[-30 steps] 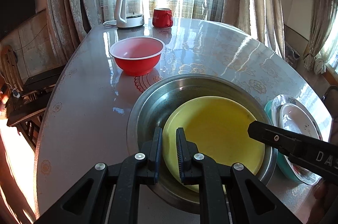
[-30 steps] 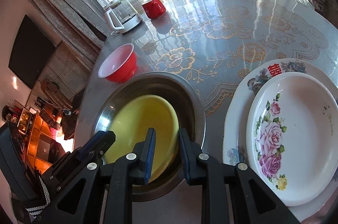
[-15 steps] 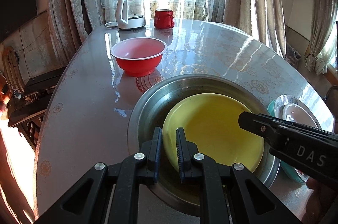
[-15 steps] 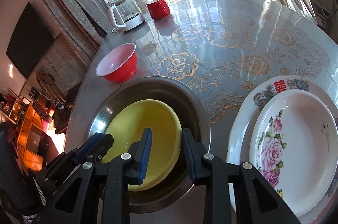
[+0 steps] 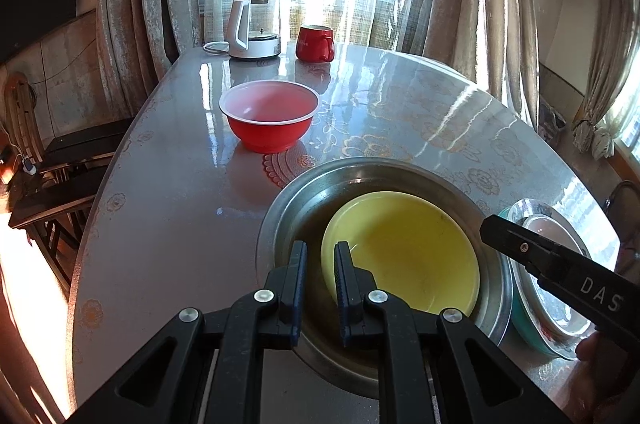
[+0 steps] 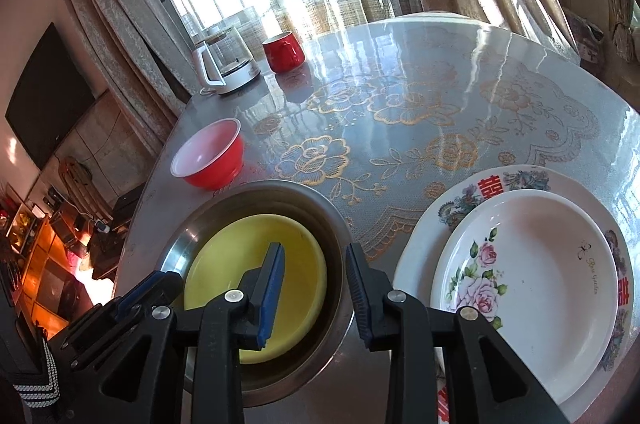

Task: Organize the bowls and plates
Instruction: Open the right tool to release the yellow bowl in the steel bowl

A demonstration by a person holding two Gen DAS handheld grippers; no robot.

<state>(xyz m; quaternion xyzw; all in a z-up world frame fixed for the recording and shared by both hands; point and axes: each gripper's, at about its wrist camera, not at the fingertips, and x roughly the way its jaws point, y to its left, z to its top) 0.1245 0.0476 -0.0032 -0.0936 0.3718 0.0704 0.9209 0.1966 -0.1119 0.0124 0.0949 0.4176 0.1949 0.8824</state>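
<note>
1. Change since the earlier frames: the right gripper (image 6: 314,290) now has a visibly wider gap between its jaws. They have just been opening, and nothing is clamped between them. The rim of the steel basin (image 6: 336,224) shows in the gap below. The yellow plate (image 6: 224,264) lies flat in the basin as before.
2. Left gripper (image 5: 320,282): its jaws stand close together, almost shut, above the near rim of the basin. No rim or plate edge can be seen caught between them.
3. Completed, as a judgement: the yellow plate is nested inside the steel basin. At the right, a rose-patterned white plate (image 6: 532,284) sits stacked on a larger flowered plate (image 6: 516,180).
4. Remaining, as a judgement: the red bowl (image 5: 270,120) stands alone beyond the basin, well apart from both stacks, and is not yet grouped. The two stacks themselves may yet need merging or moving.
5. In the left wrist view, a teal rim (image 5: 528,324) shows under the plates at the right. Whether it is a bowl or a plate cannot be told.
6. Surface: a round table (image 5: 168,216) with a glossy clear cover over a gold floral cloth, strongly reflective in sunlight.
7. Far edge of the table: a glass kettle (image 5: 256,24) with a white handle, and a red mug (image 5: 315,43) just beside it.
8. Room: curtained windows behind the table, a dark screen on the left wall, chairs at the left.
</note>
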